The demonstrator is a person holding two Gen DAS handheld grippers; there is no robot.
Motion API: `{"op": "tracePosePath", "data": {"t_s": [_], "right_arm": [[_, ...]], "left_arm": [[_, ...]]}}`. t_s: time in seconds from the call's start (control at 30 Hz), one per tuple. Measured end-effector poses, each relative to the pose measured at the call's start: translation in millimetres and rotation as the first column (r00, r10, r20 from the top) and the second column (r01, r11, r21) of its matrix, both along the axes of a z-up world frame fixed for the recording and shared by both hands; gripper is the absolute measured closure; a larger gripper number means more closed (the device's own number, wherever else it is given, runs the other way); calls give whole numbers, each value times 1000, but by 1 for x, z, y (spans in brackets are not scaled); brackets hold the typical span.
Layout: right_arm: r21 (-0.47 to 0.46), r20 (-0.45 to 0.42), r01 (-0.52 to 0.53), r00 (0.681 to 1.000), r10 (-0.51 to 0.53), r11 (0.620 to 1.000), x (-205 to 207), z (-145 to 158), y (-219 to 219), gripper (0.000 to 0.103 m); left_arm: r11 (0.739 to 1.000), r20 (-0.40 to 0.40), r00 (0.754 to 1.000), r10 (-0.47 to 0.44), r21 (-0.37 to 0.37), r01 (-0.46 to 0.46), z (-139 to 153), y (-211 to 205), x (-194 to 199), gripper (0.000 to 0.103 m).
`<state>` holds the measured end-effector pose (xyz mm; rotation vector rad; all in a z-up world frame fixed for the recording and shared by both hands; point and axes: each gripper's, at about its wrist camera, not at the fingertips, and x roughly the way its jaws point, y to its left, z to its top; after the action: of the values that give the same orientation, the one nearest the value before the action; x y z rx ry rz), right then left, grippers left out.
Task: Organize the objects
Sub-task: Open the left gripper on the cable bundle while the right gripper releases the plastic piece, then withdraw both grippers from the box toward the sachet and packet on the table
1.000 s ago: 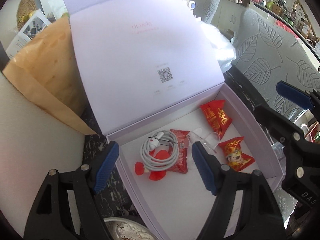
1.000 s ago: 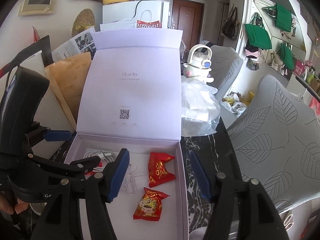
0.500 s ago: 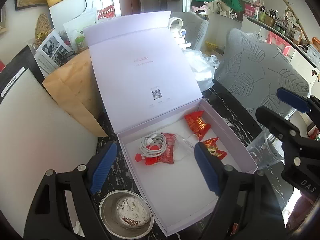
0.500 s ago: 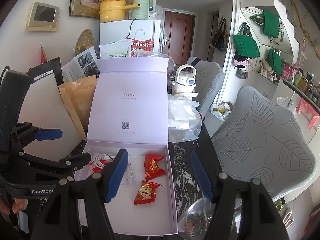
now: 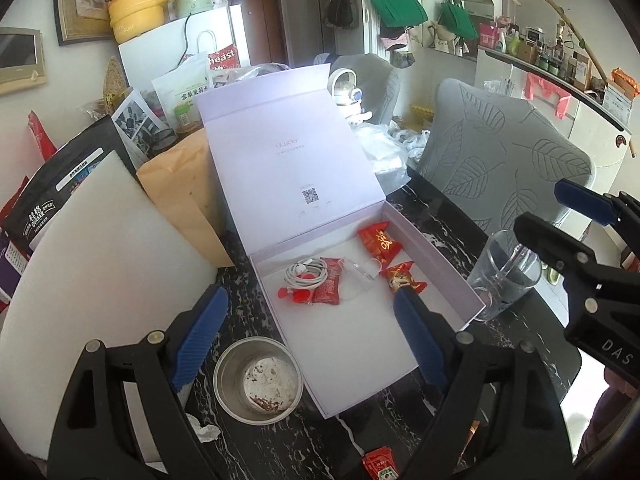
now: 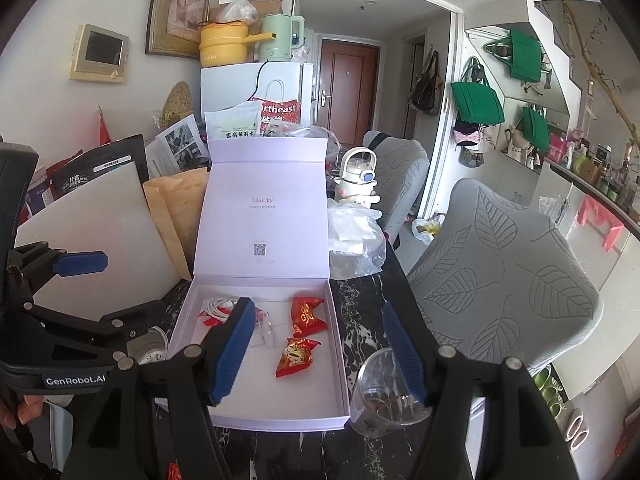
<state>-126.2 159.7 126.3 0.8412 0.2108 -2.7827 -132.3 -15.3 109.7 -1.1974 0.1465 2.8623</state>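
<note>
An open lilac box (image 5: 440, 264) (image 6: 280, 420) lies on the dark marble table with its lid standing upright. Inside lie a coiled white cable (image 5: 306, 272) (image 6: 218, 306), a clear plastic piece (image 5: 356, 276) and three red candy packets (image 5: 378, 236) (image 5: 402, 276) (image 5: 328, 288). My left gripper (image 5: 308, 320) hovers above the box's near end, its jaws opening with nothing between them. My right gripper (image 6: 317, 312) hangs open and empty over the box's right side. A red sachet (image 5: 380, 464) lies on the table in front of the box.
A steel bowl (image 5: 258, 376) sits left of the box, and a clear glass (image 5: 504, 276) (image 6: 384, 392) stands at its right corner. A white board (image 5: 100, 260) and a brown paper bag (image 5: 184, 192) lean at the left. A grey chair (image 6: 508, 272) stands to the right.
Both grippers have pulled back and up from the box, so it looks smaller. The bowl, the glass and the sachet have come into view. The left jaws stand a little wider.
</note>
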Motion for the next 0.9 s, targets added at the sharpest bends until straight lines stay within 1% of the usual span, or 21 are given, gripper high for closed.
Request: {"op": "tracePosePath", "data": {"t_s": [0.17, 0.33, 0.47, 0.57, 0.73, 0.9], "right_arm": [[-1, -7, 13, 1000, -13, 1000, 22, 3, 6, 36], [4, 0, 27, 1000, -27, 1000, 43, -1, 8, 35], [8, 6, 31, 1000, -31, 999, 57, -7, 8, 35], [5, 16, 33, 999, -33, 999, 66, -13, 8, 35], [5, 43, 42, 998, -42, 999, 80, -29, 9, 35], [-18, 101, 39, 994, -38, 999, 85, -52, 12, 35]], "left_arm": [[1000, -19, 1000, -7, 13, 8, 7, 3, 24, 17], [1000, -43, 999, -13, -8, 13, 12, 7, 46, 14], [1000, -48, 999, -15, -26, 13, 10, 11, 61, 12], [999, -40, 999, -23, -29, 21, 4, 13, 70, 12], [1000, -12, 1000, -27, -10, 27, -13, 15, 82, 12], [999, 32, 999, -35, 15, 35, -33, 16, 90, 12]]}}
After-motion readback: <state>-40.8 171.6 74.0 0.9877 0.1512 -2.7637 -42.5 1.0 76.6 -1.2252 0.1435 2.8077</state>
